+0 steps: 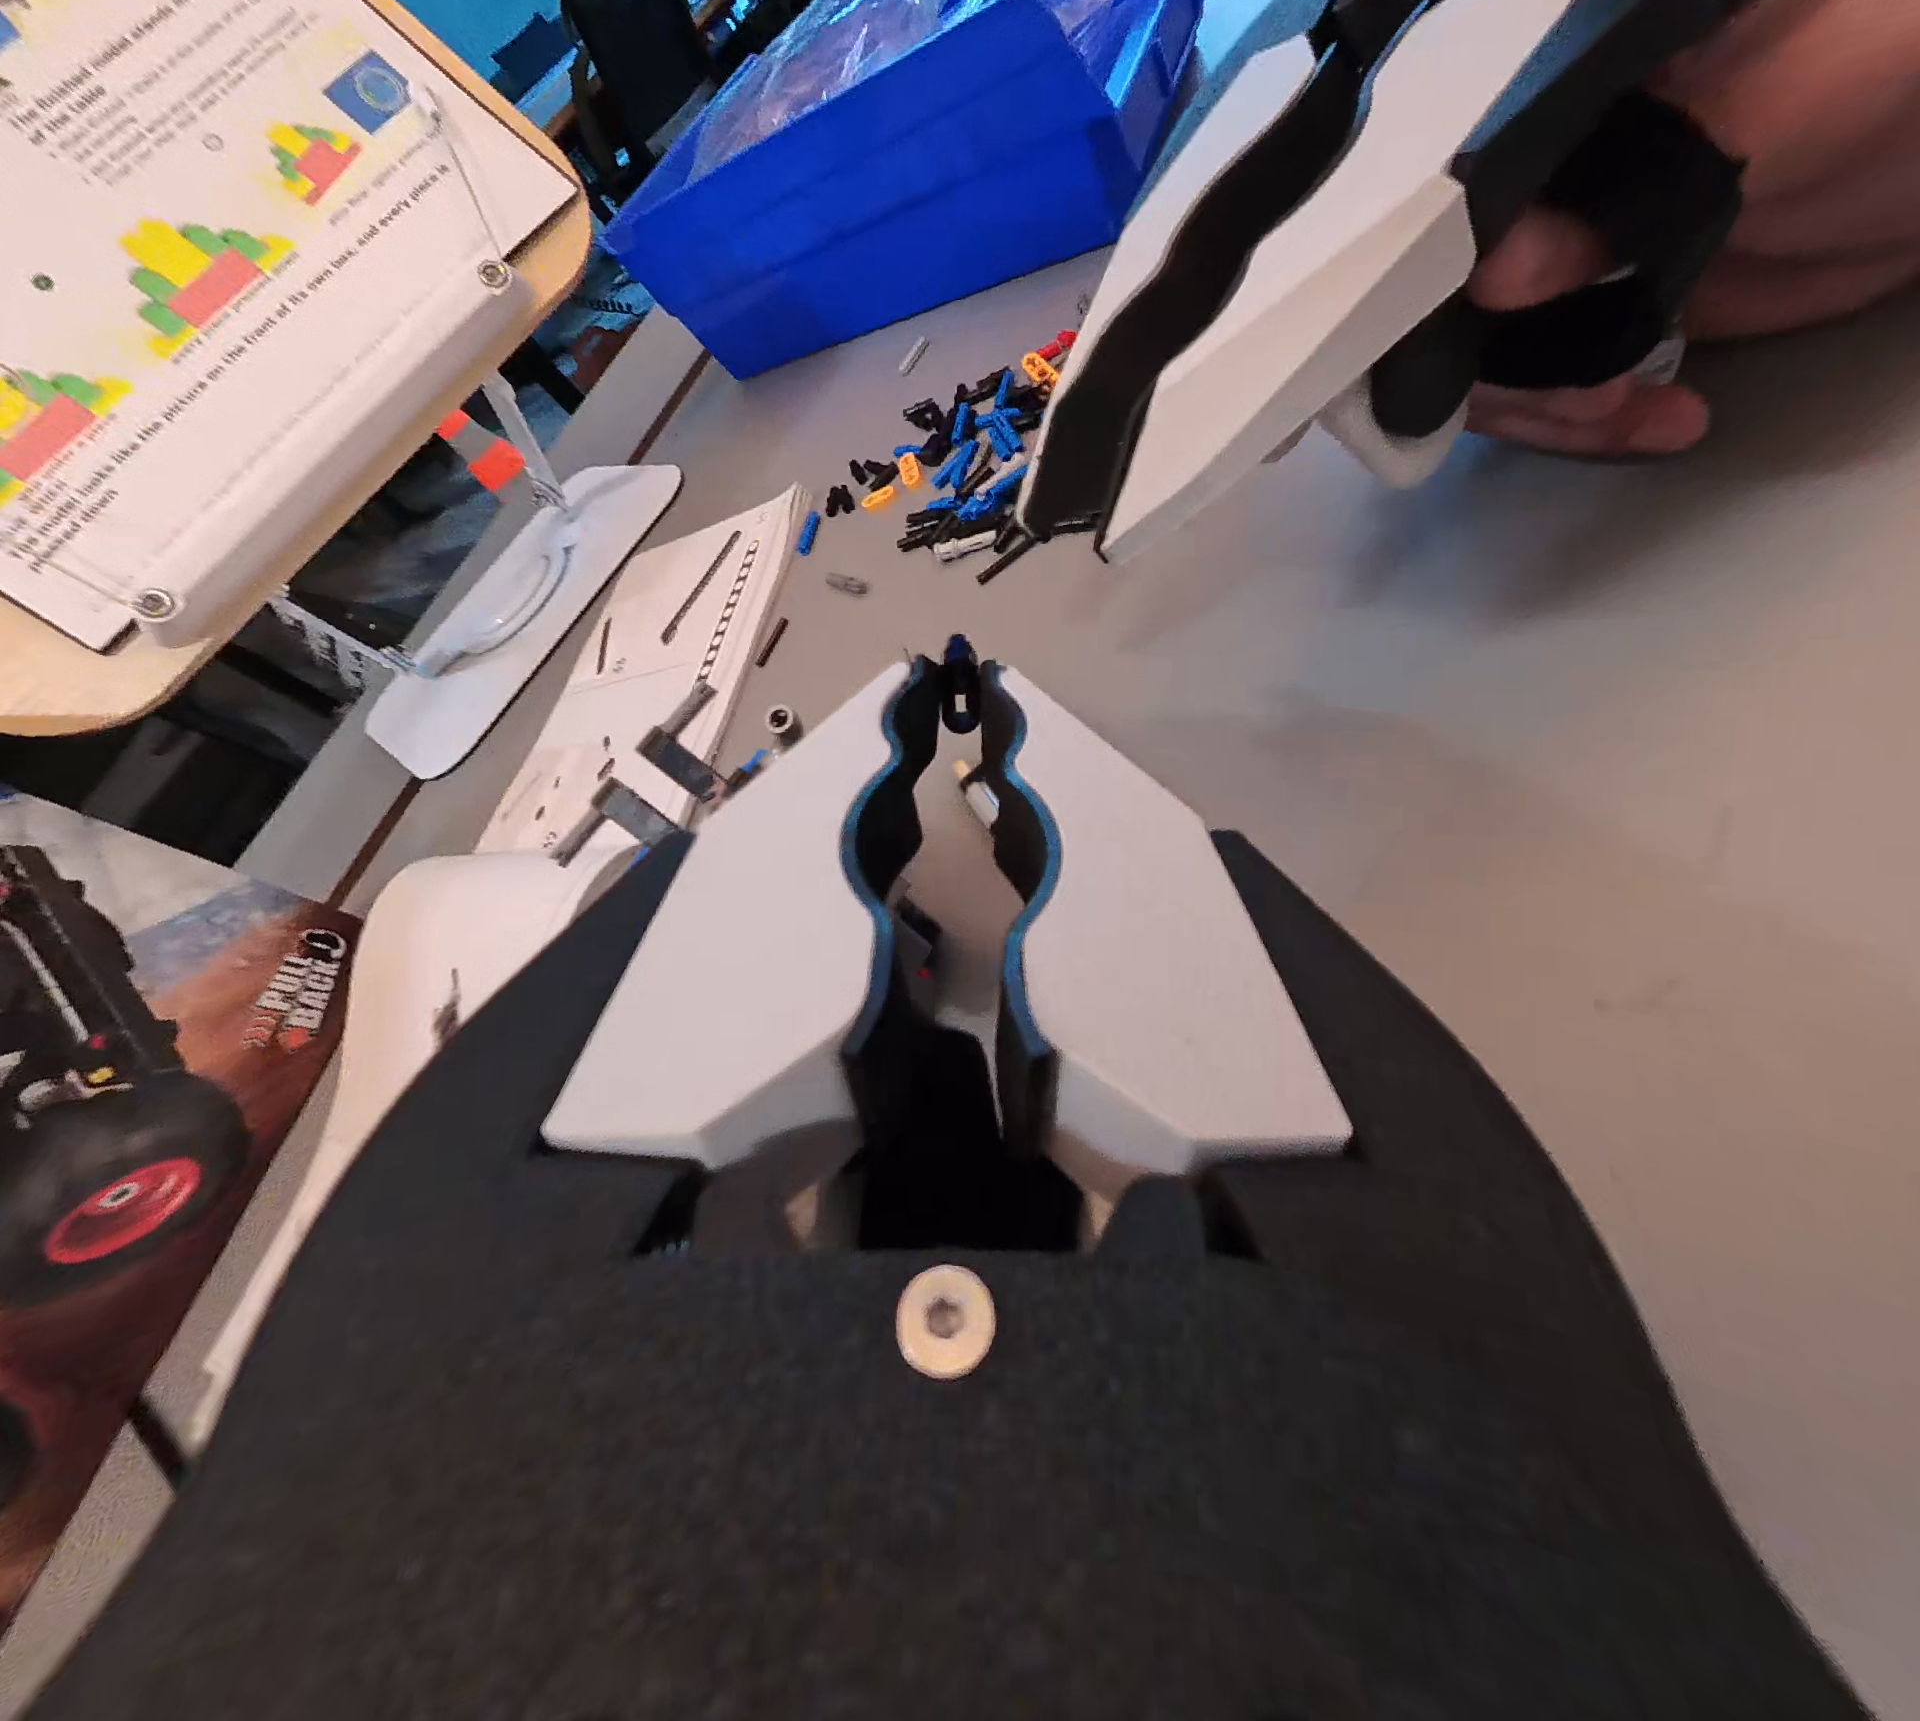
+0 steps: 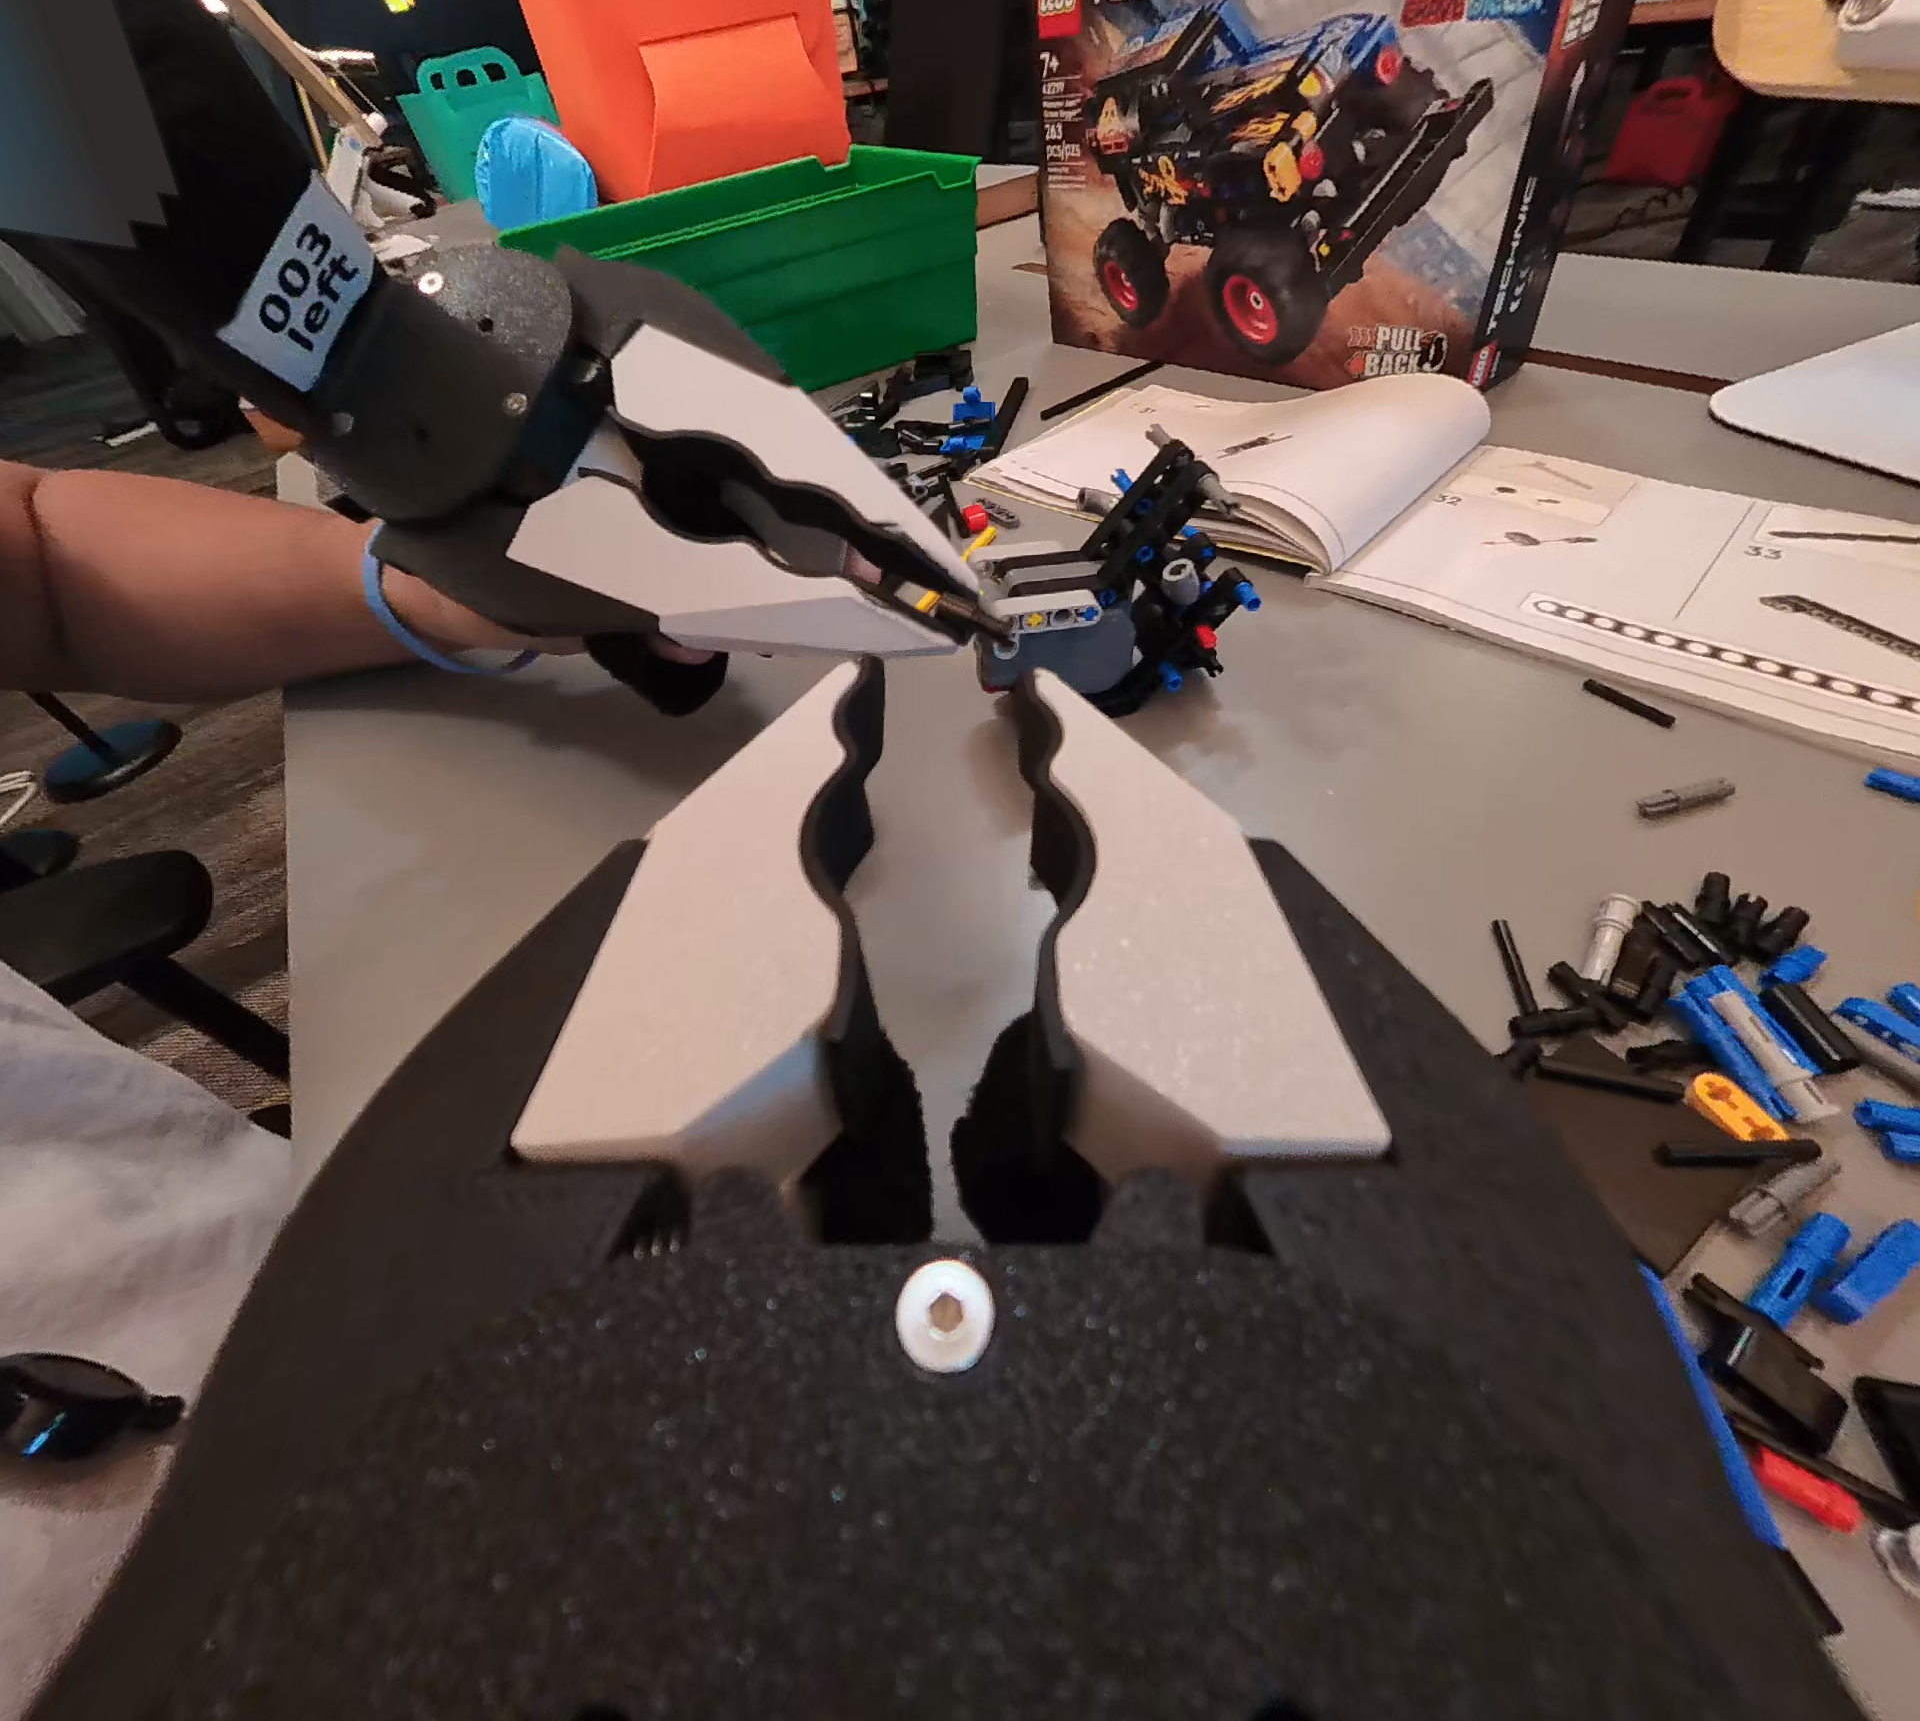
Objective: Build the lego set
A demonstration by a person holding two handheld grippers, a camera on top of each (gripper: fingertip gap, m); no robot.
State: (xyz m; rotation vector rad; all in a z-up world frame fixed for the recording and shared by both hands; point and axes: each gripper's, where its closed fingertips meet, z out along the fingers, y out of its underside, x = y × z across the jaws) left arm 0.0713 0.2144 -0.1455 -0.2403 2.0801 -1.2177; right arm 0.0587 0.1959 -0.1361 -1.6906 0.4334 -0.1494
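Observation:
A partly built model of black beams, blue pins and a grey block stands on the grey table beside the open instruction booklet. My left gripper tilts down with its tips against the model's grey beam, shut on a small dark pin. In the left wrist view its tips pinch a black and blue bit, and parts of the model show through the gap. My right gripper is open and empty, just in front of the model. It also shows in the left wrist view above a heap of loose pins.
Loose blue, black and orange pieces lie at the right. The set's box stands behind the booklet. A green bin and an orange container sit at the back. A blue bin and a stand with a picture sheet are nearby. The grippers are tip to tip, or close to it.

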